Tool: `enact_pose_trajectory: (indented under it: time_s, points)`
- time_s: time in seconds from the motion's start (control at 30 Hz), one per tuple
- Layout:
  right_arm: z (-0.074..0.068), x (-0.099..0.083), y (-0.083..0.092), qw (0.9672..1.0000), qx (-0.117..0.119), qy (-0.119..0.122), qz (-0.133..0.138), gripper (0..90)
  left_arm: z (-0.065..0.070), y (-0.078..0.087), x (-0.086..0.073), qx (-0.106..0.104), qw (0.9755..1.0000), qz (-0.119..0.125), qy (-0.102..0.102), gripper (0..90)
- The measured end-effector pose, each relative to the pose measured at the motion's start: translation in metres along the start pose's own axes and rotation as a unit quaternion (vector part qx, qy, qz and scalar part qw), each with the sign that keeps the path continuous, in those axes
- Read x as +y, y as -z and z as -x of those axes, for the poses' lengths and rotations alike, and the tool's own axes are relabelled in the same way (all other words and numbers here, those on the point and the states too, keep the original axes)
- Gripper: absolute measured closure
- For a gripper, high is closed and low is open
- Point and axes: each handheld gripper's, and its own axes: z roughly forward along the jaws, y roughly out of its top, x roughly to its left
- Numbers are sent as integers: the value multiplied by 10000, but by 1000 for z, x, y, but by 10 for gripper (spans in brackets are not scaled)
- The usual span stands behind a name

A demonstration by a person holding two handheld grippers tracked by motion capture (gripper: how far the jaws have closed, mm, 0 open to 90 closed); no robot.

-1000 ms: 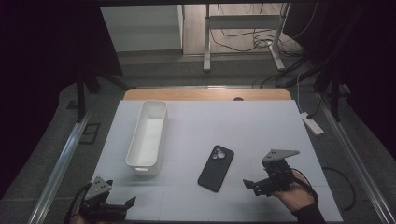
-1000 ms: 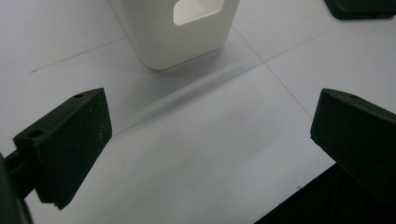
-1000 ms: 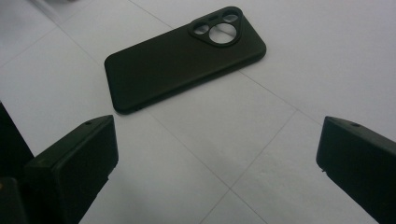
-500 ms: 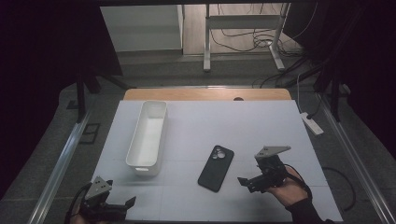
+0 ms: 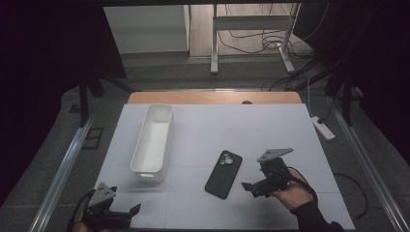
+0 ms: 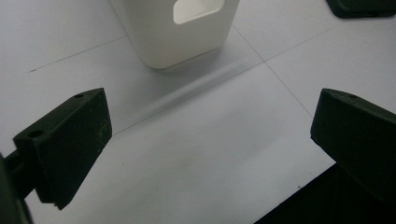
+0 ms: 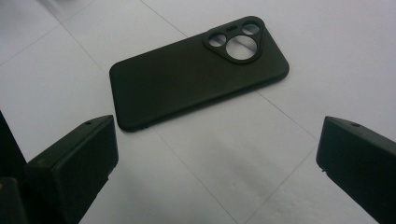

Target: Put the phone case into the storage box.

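The black phone case (image 5: pixel 223 173) lies flat, back up (camera cutouts showing), on the white table (image 5: pixel 251 130) near its front edge, right of the white plastic bin (image 5: pixel 153 142). The right gripper (image 5: pixel 252 186) sits just beside the case's near right corner, jaws spread wide, not touching it. The left gripper (image 5: pixel 126 212) rests at the table's front left edge, jaws also wide apart, near the bin's end.

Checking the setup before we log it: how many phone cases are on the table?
1. The black phone case lies flat on the white table, between the white bin and the right gripper. Nothing visible inside the bin.
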Motion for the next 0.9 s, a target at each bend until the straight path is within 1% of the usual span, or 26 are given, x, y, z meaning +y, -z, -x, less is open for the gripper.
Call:
enact_pose_trajectory:
  time_s: [0.47, 0.67, 0.83, 0.9]
  points:
    - [-4, 11, -14, 9998, 44, 123, -120, 0, 0, 0, 0, 14, 10000, -9, -16, 0]
    - [-8, 17, -21, 9996, 101, 220, -164, 0, 1, 0, 0, 23, 10000, -21, -22, 0]
    - [-11, 23, -29, 9991, 96, 369, -210, 0, 1, 0, 0, 22, 10000, -20, -28, 0]
    - [-11, 24, -31, 9990, 98, 370, -220, 0, 1, 0, 0, 23, 10000, -26, -33, 0]
